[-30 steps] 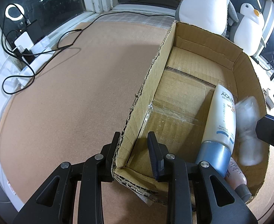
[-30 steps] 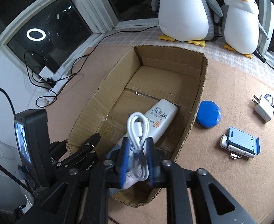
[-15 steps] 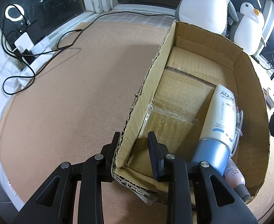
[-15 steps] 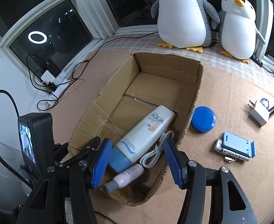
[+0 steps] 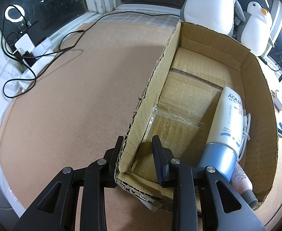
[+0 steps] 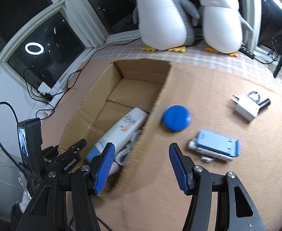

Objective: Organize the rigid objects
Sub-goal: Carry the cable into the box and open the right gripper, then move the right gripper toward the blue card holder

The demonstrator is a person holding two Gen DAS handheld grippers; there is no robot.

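We hold the cardboard box [image 5: 183, 61] w/ left gripper [image 5: 139, 150], right gripper [image 6: 141, 165] free.
L gripper clamped on box's near-corner wall; R gripper's jaws spread apart, nothing btwn. In box: sunscreen tube [image 5: 227, 119], white cable [image 5: 245, 129], small bottle [image 5: 241, 182]. Blue lid [image 6: 176, 117] on tabletop [image 6: 208, 80] just beside box.

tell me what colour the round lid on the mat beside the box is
Blue. The round lid shows best in the right wrist view, lying on the tan mat.
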